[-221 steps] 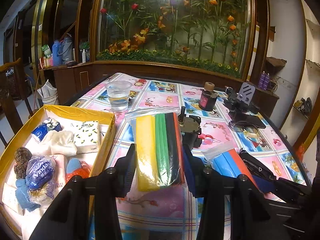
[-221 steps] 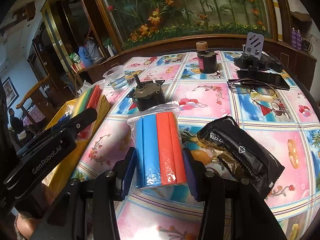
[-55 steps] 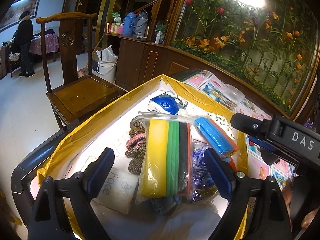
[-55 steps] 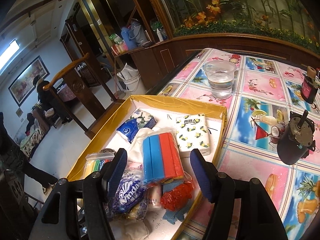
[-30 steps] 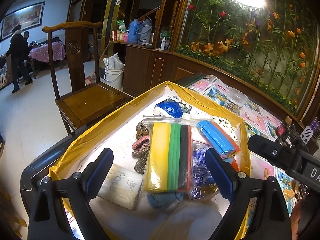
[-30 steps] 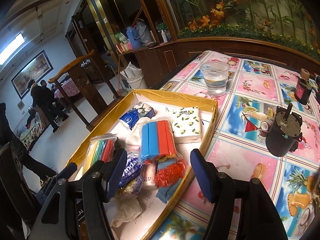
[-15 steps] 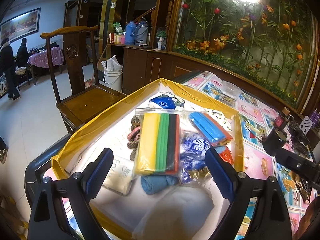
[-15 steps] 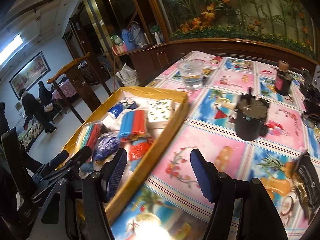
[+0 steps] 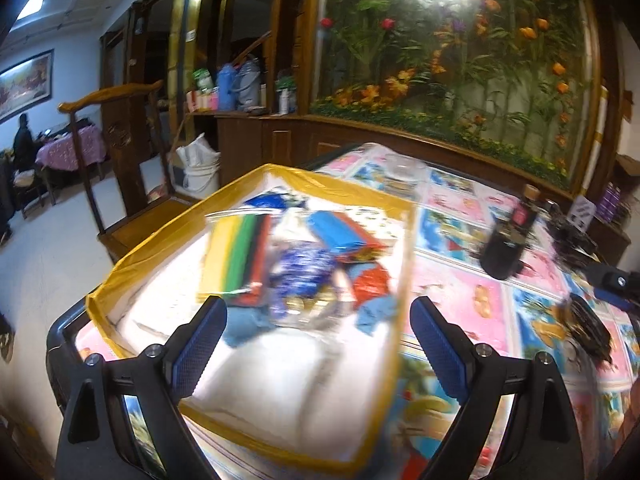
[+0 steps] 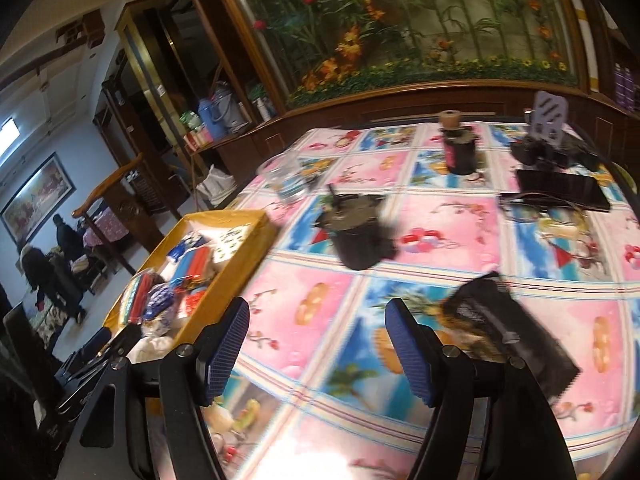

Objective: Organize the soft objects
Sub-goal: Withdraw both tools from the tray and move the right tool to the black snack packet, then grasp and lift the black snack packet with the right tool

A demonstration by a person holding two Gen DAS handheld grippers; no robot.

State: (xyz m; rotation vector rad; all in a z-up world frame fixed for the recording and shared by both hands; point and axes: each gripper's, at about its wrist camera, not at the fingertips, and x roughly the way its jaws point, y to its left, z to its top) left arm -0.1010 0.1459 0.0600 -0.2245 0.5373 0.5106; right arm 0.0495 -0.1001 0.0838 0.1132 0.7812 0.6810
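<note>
Soft goods sit gathered in the yellow-rimmed tray [image 9: 256, 176] at the left edge of the tabletop [image 10: 440, 220]: a clear bag of yellow, green, black and red foam strips [image 9: 236, 252], a bag of blue and red strips [image 9: 340, 234], a blue-printed tissue pack [image 9: 304, 276], a lemon-print tissue pack [image 9: 376, 216] and some white cloth [image 9: 288, 368] in front. Keeping them in one tray separates them from the hard items left out on the patterned cloth, namely the black motor [image 10: 356, 240], the dark bottle [image 10: 460, 152], the clear cup [image 10: 286, 178], the glasses [image 10: 536, 208] and the phone [image 10: 560, 190].

The left gripper [image 9: 318, 348] hovers over the near end of the tray with its jaws wide apart and nothing between them. The right gripper [image 10: 316, 350] points across the tabletop, its jaws opening and empty, with the black foil packet [image 10: 504, 332] lying just beyond its right finger. That packet looks like the last pliable item outside the tray, so it is probably the next thing to grasp. Both views are blurred.
</note>
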